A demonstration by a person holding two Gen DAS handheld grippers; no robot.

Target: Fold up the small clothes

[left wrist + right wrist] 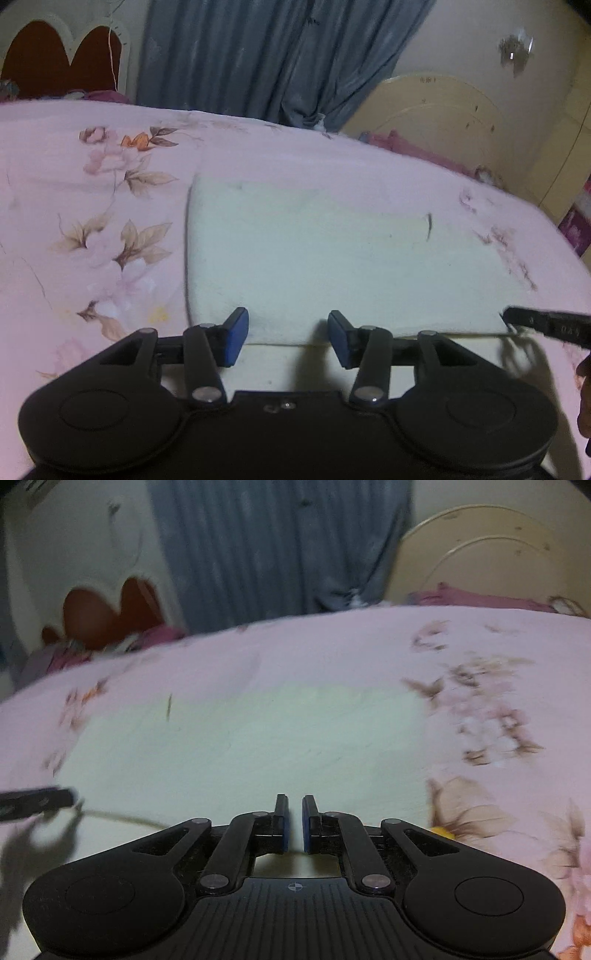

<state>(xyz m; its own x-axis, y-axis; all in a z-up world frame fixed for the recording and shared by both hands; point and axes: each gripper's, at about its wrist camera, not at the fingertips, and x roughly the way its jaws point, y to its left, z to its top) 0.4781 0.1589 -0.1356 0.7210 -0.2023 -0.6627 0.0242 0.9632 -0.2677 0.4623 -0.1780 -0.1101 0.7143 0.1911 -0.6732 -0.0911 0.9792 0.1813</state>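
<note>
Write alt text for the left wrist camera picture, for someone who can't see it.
The left tool, its blue-padded fingers spread open, sits at the near edge of a folded white cloth lying on a pink floral bedspread. A grey-blue curtain hangs behind the bed, and the tip of the right tool enters from the right.

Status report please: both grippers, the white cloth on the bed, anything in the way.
Left gripper open at near edge of white cloth. Right gripper nearly shut at same edge; grip unclear. Cloth flat on pink floral bedspread. Nothing blocking.
</note>
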